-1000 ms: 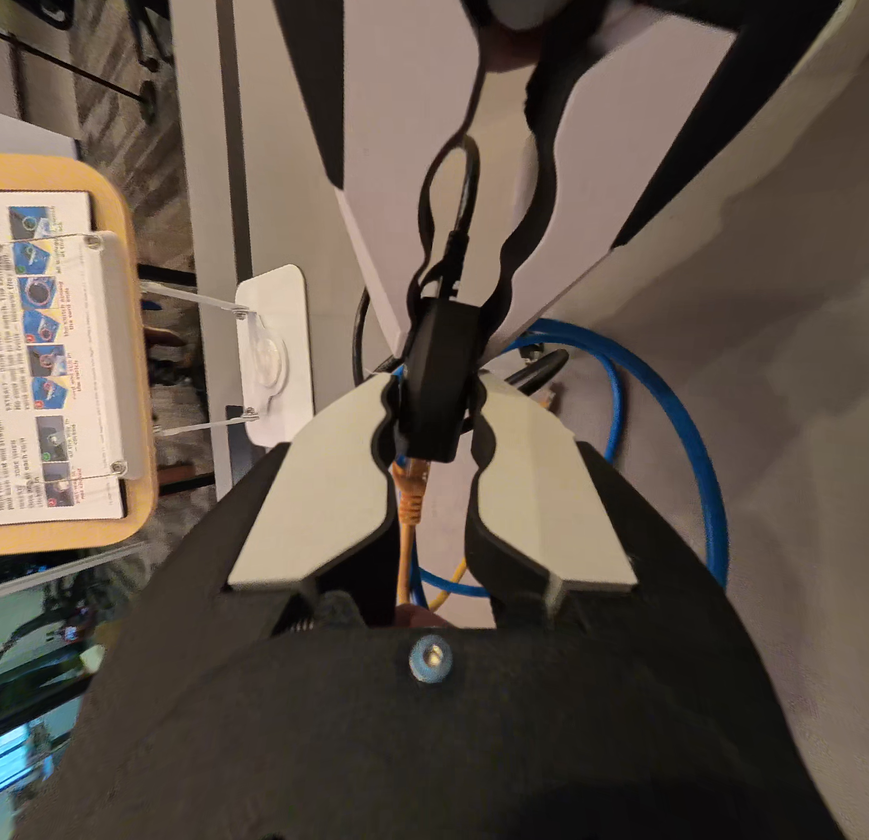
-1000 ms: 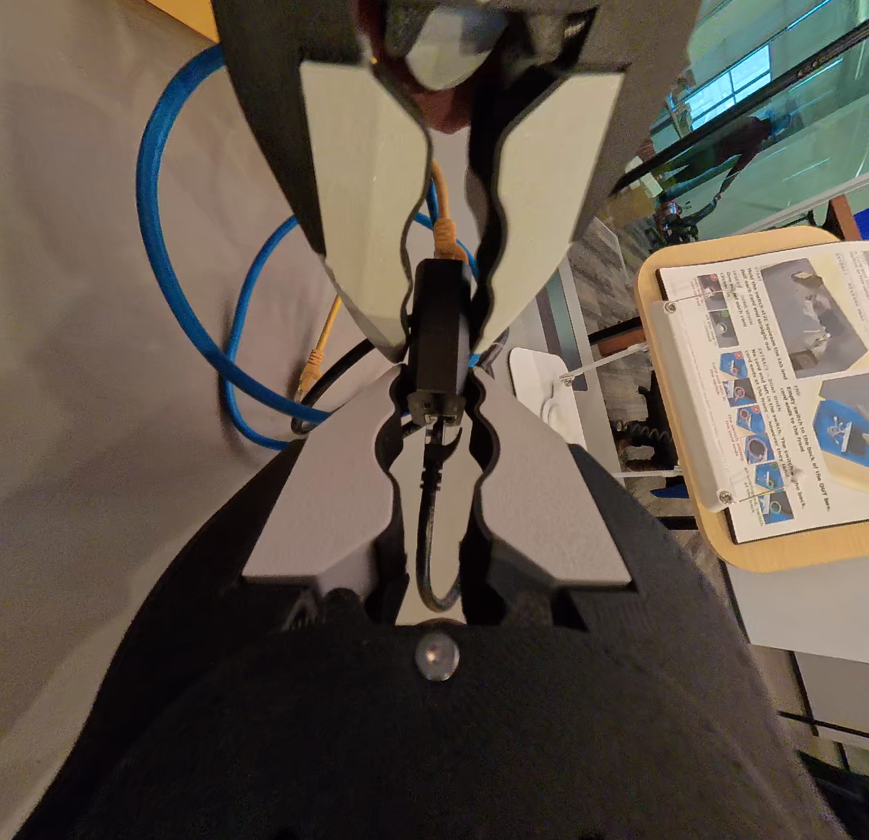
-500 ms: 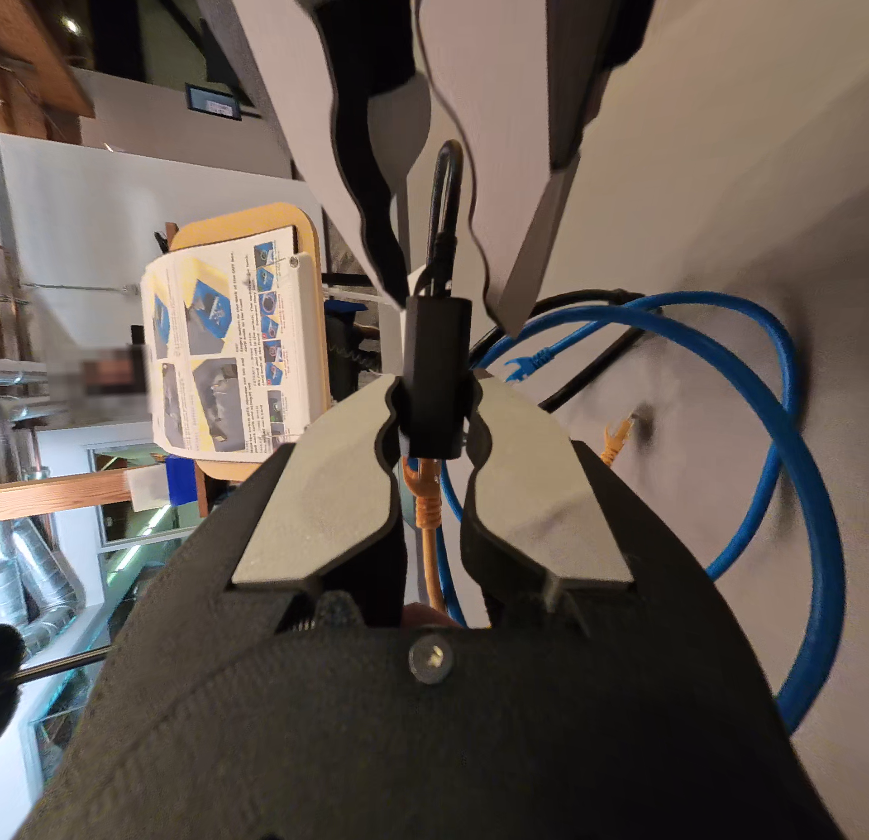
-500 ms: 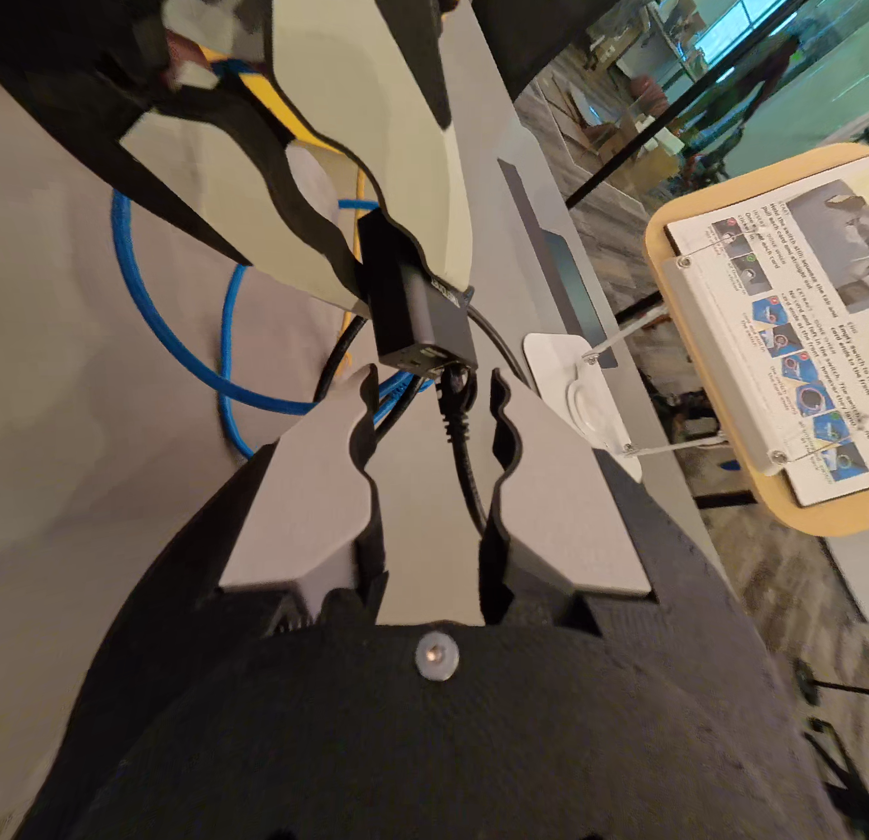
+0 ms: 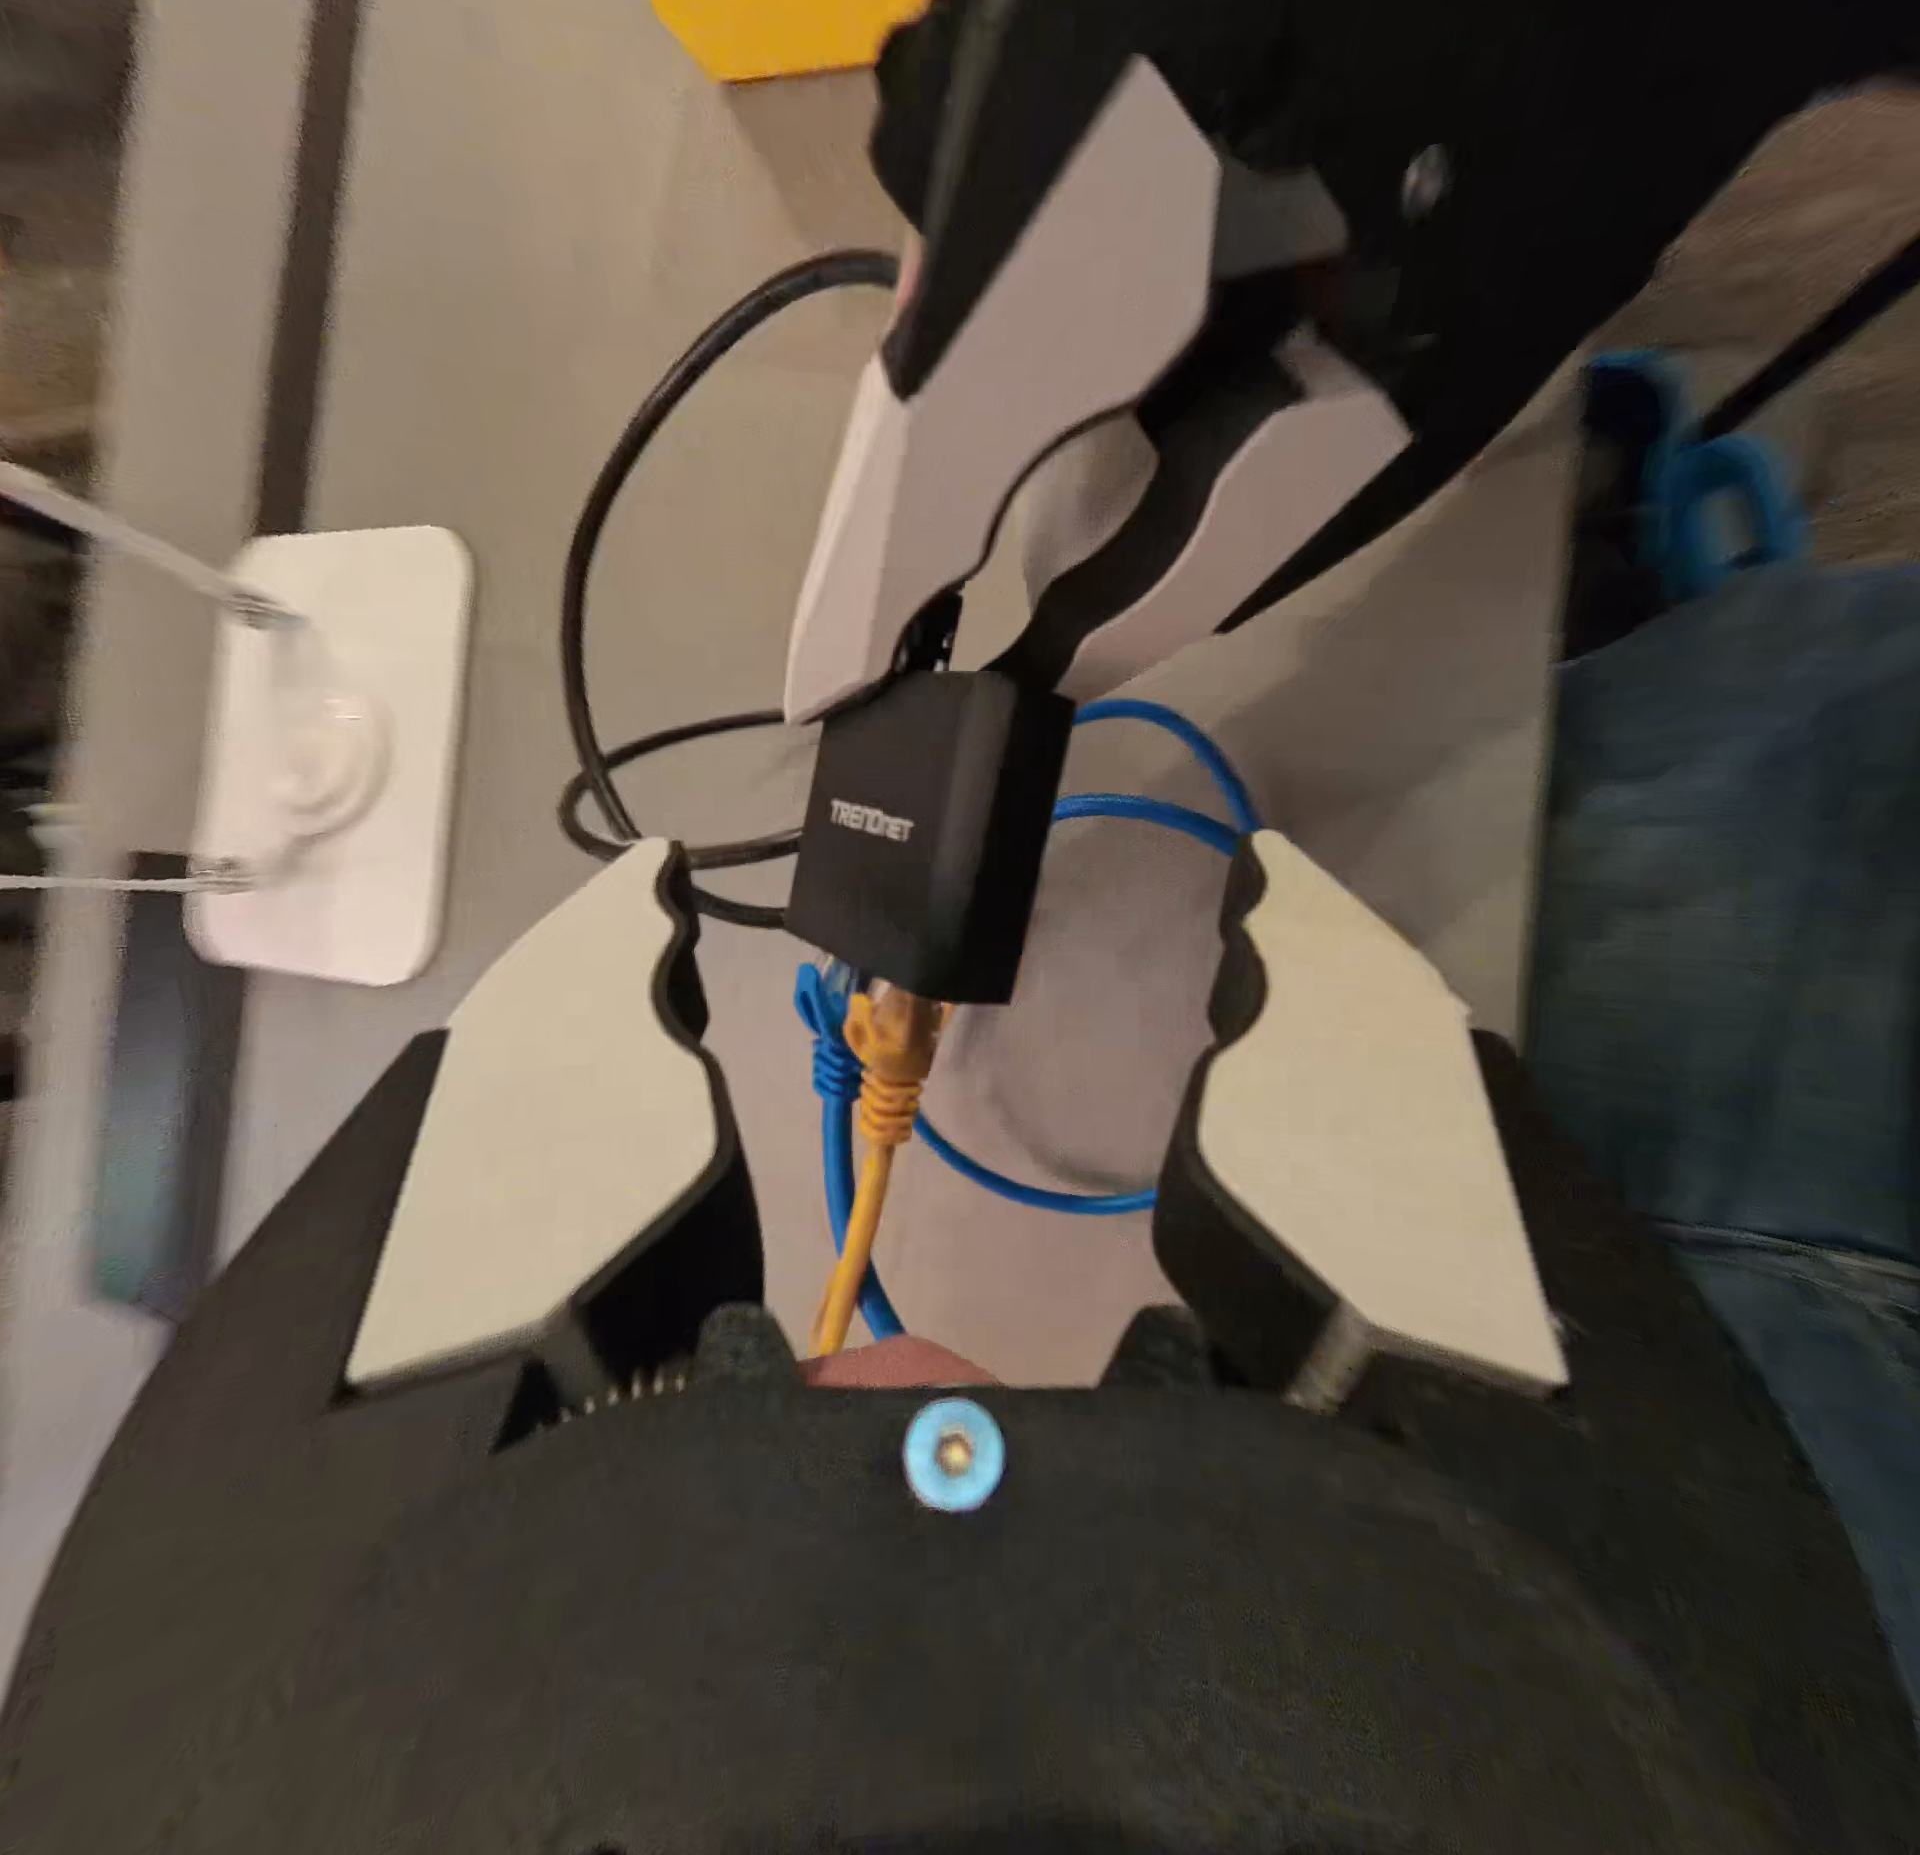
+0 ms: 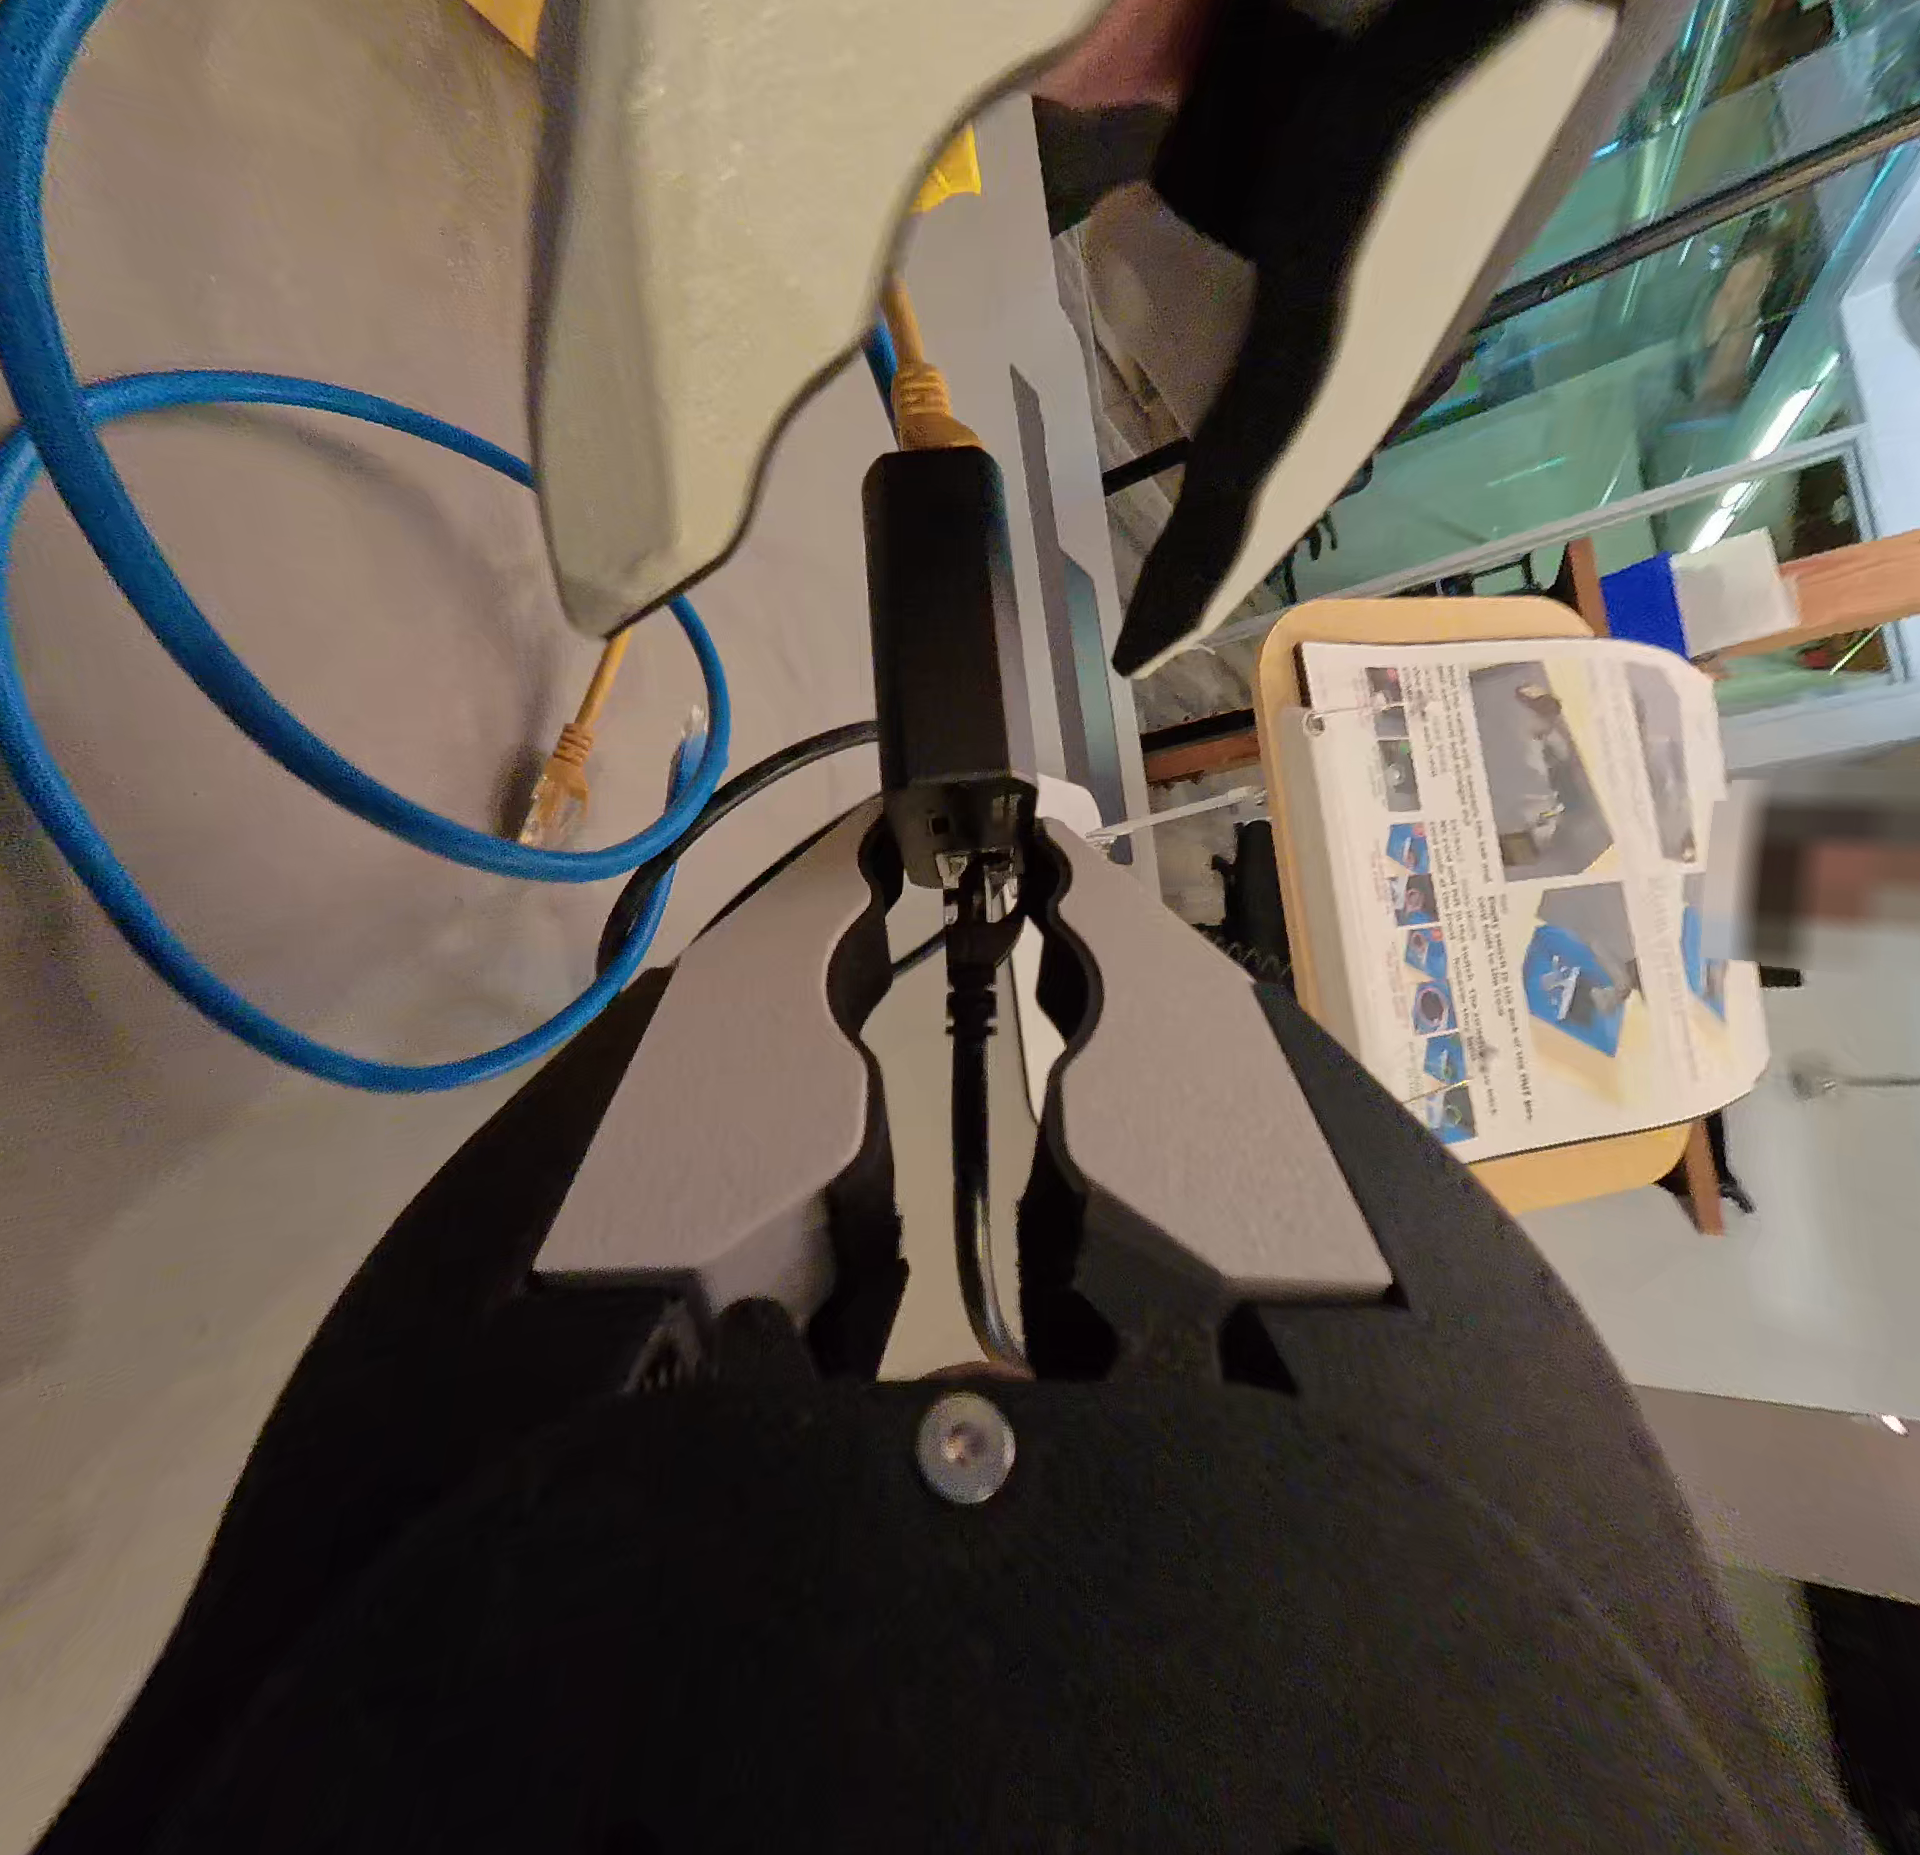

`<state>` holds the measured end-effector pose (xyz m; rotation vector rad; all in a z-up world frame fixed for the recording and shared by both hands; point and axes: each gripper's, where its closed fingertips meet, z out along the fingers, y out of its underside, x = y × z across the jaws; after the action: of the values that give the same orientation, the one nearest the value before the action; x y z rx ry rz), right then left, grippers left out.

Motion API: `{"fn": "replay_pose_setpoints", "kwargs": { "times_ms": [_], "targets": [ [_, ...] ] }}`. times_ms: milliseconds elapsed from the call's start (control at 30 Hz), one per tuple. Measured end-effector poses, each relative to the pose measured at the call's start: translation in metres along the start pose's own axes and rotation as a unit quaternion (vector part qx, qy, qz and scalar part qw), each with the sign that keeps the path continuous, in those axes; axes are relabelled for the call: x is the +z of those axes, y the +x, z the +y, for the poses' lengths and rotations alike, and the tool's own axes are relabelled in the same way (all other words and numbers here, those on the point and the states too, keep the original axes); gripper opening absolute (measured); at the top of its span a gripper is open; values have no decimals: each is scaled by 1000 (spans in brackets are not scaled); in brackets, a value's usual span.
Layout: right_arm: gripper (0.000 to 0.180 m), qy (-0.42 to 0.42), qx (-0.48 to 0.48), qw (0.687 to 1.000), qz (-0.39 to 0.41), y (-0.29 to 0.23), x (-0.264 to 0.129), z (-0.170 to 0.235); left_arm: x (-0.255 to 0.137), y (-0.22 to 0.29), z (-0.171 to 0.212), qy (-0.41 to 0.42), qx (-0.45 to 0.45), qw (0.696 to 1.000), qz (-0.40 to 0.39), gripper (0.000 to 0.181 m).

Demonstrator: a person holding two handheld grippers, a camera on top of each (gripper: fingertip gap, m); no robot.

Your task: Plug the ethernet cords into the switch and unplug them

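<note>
Now, item: switch [image 6: 948, 662], pinched by my right gripper [image 6: 951, 849]; left gripper [image 5: 956, 912] spread wide, empty. I'd steady the switch, then pull the orange plug [image 5: 888, 1052] straight.

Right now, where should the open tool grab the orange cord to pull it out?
Probably the orange plug, at its ribbed boot under the switch, left tool coming straight along the cord. The blue plug crowds one side, so stay narrow.

Opposed close wrist views, sharing switch [image 5: 925, 839]
</note>
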<state>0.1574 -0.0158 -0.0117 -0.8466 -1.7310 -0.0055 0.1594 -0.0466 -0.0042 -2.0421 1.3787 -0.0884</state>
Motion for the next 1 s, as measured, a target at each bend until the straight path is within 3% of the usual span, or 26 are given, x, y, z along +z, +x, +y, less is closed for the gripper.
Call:
{"fn": "replay_pose_setpoints", "kwargs": {
  "times_ms": [167, 367, 567, 633, 667, 733, 1000],
  "targets": [
    [21, 23, -29, 999, 17, 1, -4, -13, 1, 5, 11, -22, -59, 985, 161, 95],
    [21, 41, -56, 997, 15, -2, -9, -24, 5, 30, 13, -36, -71, 951, 299, 75],
    [23, 52, -28, 998, 6, -7, -5, -19, 11, 29, 16, -38, -82, 952, 291, 69],
    [25, 51, 18, 998, -33, -12, -2, -15, 15, 26, 18, -41, -92, 954, 281, 68],
    [29, 45, 46, 996, -57, -14, 0, -12, 17, 25, 21, -48, -91, 957, 271, 68],
    [54, 34, 87, 993, -75, -11, 2, -5, 20, 22, 28, -60, -87, 962, 253, 68],
    [4, 31, 165, 965, -199, -16, -27, 8, 13, 15, 33, -50, -78, 975, 201, 67]
  ]
}}
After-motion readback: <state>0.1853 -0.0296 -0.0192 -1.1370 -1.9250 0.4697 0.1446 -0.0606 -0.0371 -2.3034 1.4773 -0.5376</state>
